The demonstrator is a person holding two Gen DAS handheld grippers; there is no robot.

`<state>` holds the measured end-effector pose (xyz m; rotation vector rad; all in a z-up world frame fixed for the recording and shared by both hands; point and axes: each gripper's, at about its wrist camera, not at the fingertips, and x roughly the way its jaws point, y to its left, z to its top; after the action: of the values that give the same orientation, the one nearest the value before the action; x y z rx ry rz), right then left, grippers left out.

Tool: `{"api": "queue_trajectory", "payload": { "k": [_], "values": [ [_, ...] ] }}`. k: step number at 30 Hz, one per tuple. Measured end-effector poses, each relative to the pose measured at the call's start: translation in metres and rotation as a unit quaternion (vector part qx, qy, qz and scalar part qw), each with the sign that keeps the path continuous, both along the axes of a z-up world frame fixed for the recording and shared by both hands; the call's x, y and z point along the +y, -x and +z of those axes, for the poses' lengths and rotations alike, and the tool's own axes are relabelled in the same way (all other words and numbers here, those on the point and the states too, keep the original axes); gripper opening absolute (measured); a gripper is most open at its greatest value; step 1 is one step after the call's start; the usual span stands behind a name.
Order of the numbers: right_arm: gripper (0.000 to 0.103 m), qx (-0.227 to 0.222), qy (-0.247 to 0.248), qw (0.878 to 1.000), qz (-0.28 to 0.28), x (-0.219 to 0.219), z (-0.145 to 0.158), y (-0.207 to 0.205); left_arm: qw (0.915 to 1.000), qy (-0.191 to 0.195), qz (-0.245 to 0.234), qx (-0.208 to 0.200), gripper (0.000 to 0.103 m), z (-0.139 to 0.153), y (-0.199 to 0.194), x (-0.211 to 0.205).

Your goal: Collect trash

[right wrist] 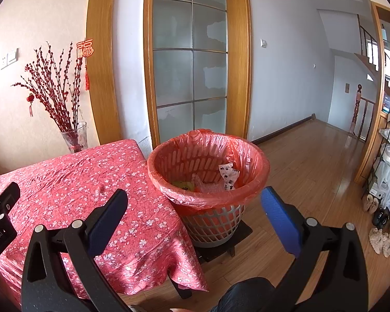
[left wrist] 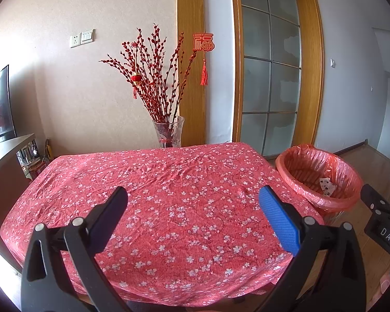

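Note:
A grey slatted waste basket (right wrist: 210, 223) lined with a red plastic bag (right wrist: 208, 156) stands on the floor right of the table. Inside it lie a white wrapper with black prints (right wrist: 228, 175), a pink piece and something yellow-green. The same basket (left wrist: 318, 174) shows at the right in the left wrist view. My left gripper (left wrist: 193, 197) hangs open over the red floral tablecloth (left wrist: 153, 182), nothing between its fingers. My right gripper (right wrist: 193, 200) is open just in front of the basket, also holding nothing. No loose trash shows on the cloth.
A glass vase (left wrist: 169, 132) with red branches stands at the table's far edge by the wall. The basket rests on a dark low stand (right wrist: 223, 244). Wooden floor (right wrist: 312, 161) stretches right toward shelves with bags and slippers. A person's dark-clothed knee (right wrist: 247, 296) is at the bottom.

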<state>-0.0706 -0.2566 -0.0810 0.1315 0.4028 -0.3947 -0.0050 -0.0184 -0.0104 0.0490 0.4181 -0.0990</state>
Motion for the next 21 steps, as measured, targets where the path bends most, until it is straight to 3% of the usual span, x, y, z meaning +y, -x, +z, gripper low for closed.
{"api": "queue_trajectory", "payload": {
  "k": [21],
  "values": [
    [0.101, 0.001, -0.002, 1.000, 0.000, 0.0021, -0.0020, 0.0000, 1.0000, 0.000, -0.002, 0.002, 0.099, -0.0010, 0.0006, -0.0031]
  ]
}}
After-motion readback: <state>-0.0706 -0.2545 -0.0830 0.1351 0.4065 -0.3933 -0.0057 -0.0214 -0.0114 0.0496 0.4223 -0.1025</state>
